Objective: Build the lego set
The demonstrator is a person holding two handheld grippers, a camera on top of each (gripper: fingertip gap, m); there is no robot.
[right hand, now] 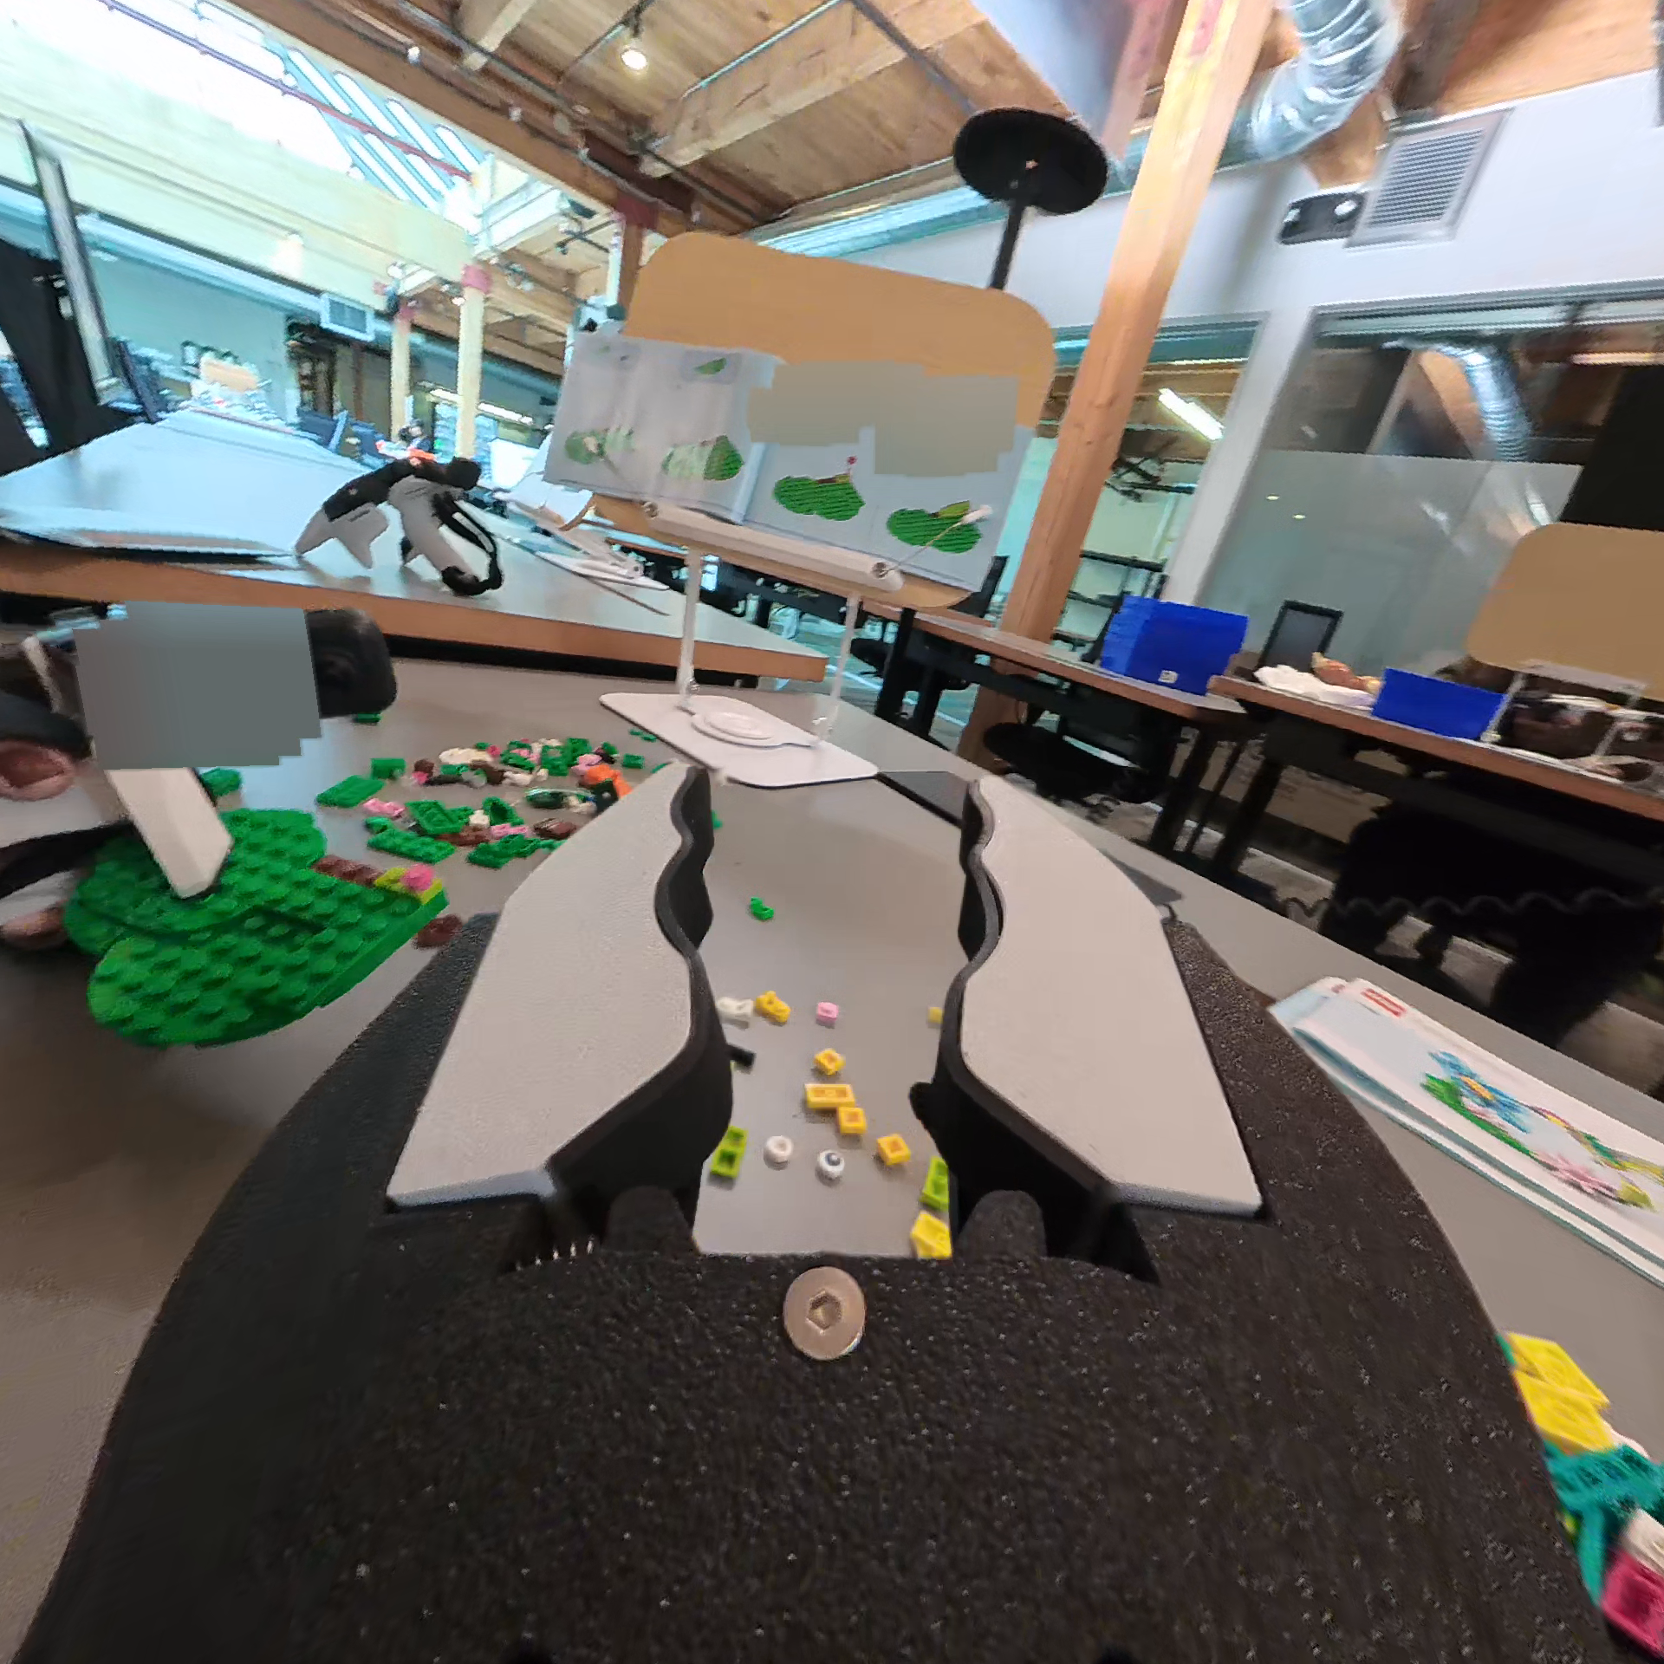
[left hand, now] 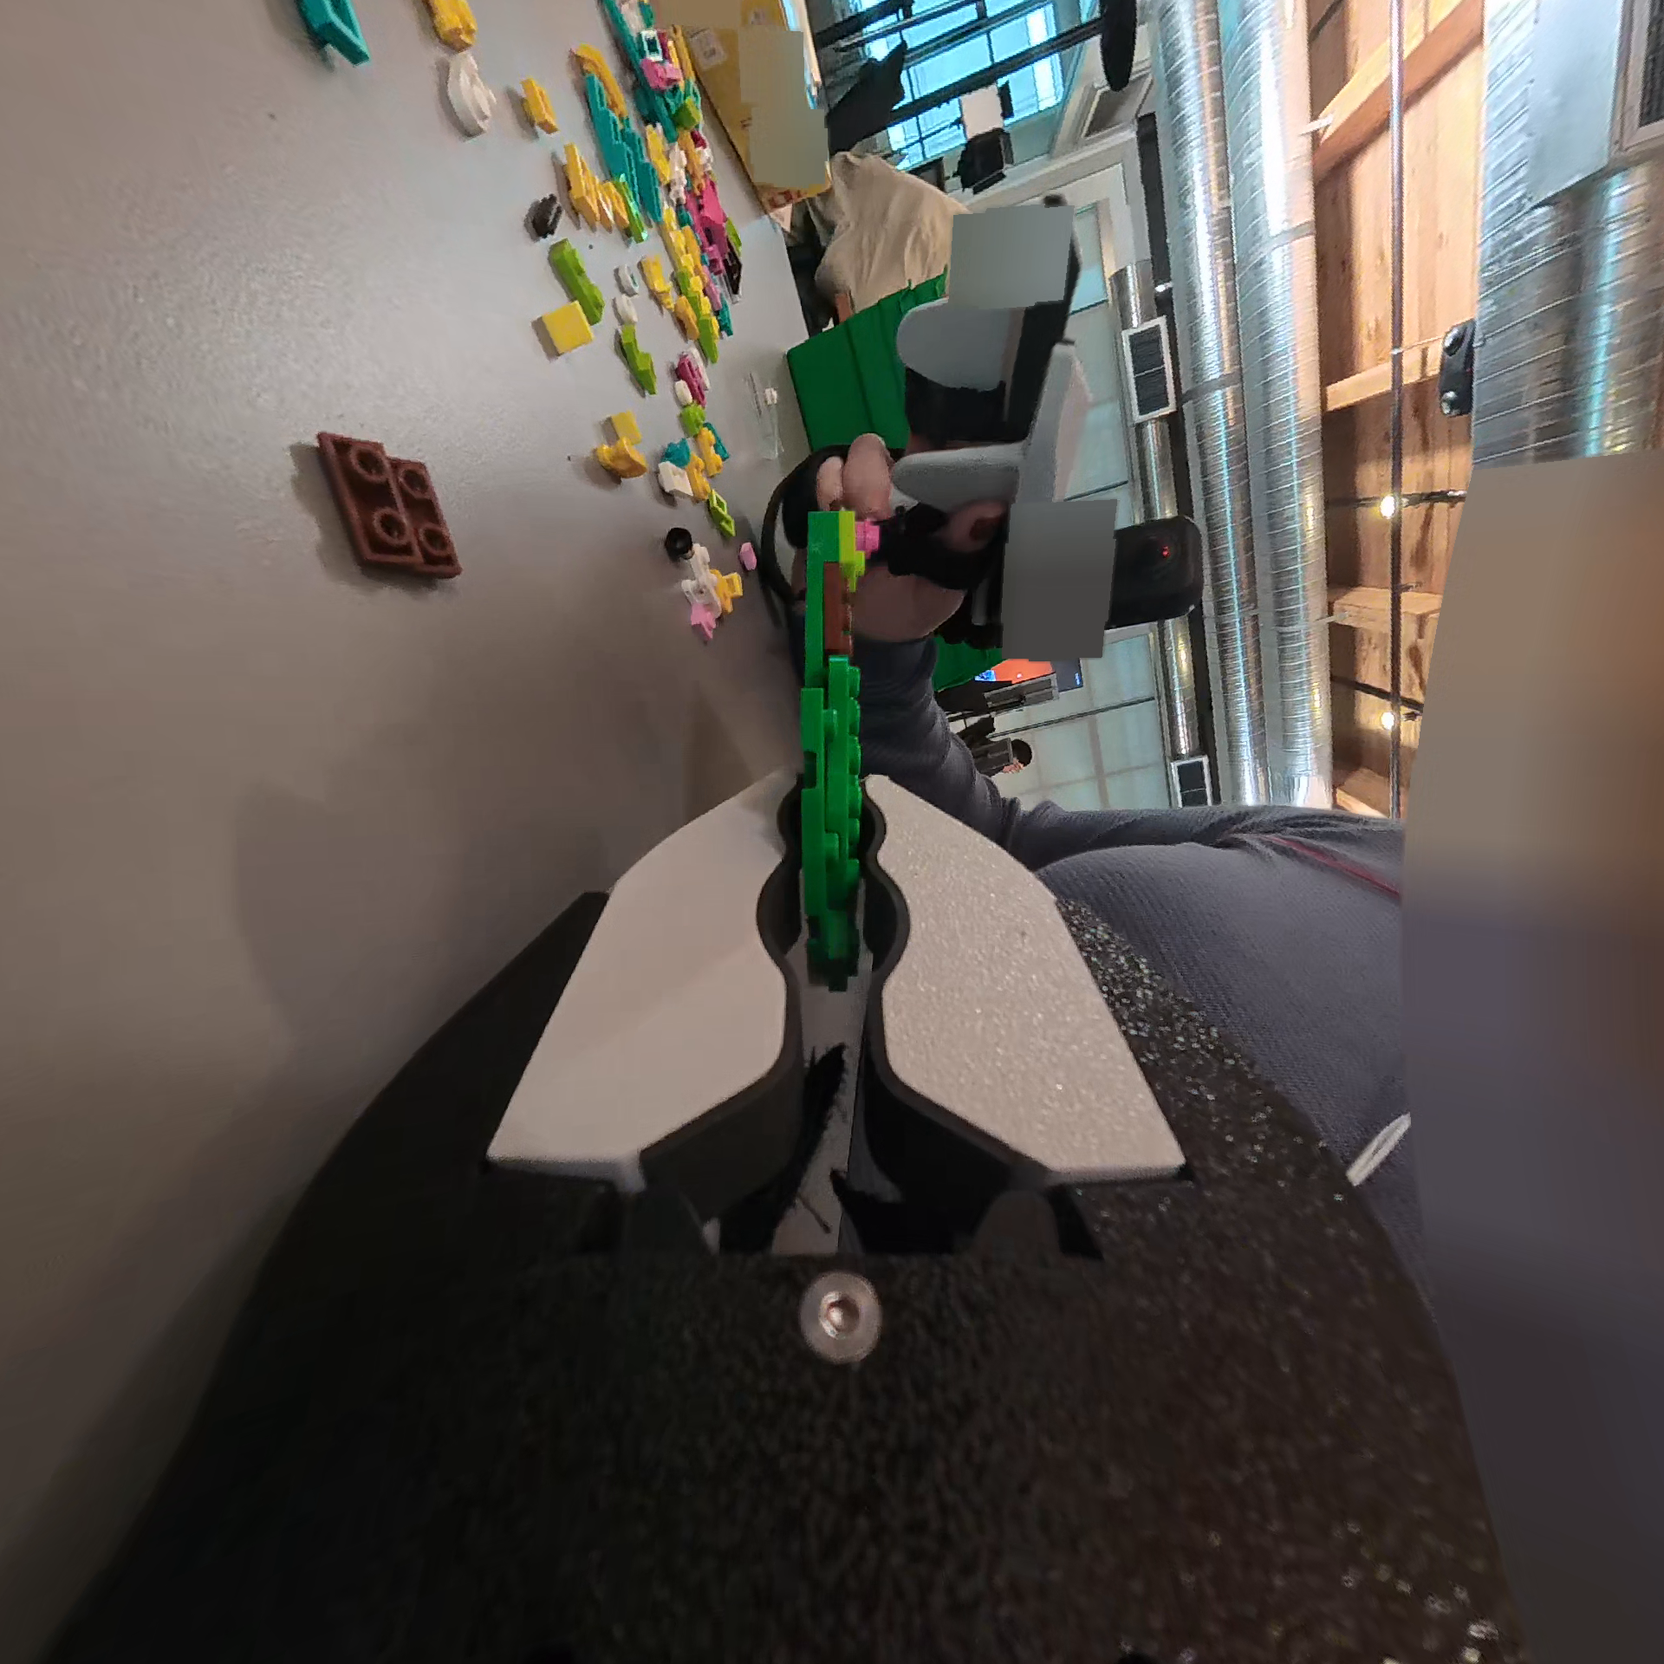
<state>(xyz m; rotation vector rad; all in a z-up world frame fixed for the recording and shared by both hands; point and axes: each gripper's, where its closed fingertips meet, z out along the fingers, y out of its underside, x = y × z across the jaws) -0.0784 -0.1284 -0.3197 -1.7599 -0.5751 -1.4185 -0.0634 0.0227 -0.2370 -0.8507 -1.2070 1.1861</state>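
My left gripper (left hand: 828, 792) is shut on the edge of a green plate assembly (left hand: 830, 720) with brown, lime and pink pieces at its far end. In the right wrist view the same assembly (right hand: 243, 936) sits low at the left, with a white finger (right hand: 176, 828) of the left gripper on it. My right gripper (right hand: 833, 783) is open and empty above the grey table (right hand: 837, 855), over small loose yellow, lime, white and pink pieces (right hand: 828, 1094). A brown plate piece (left hand: 387, 504) lies alone on the table.
A pile of green and brown pieces (right hand: 486, 810) lies behind the assembly. Yellow, teal and pink pieces (left hand: 648, 180) are spread along the table. An instruction booklet on a white stand (right hand: 720, 450) stands at the back. Another booklet (right hand: 1486, 1107) lies at the right.
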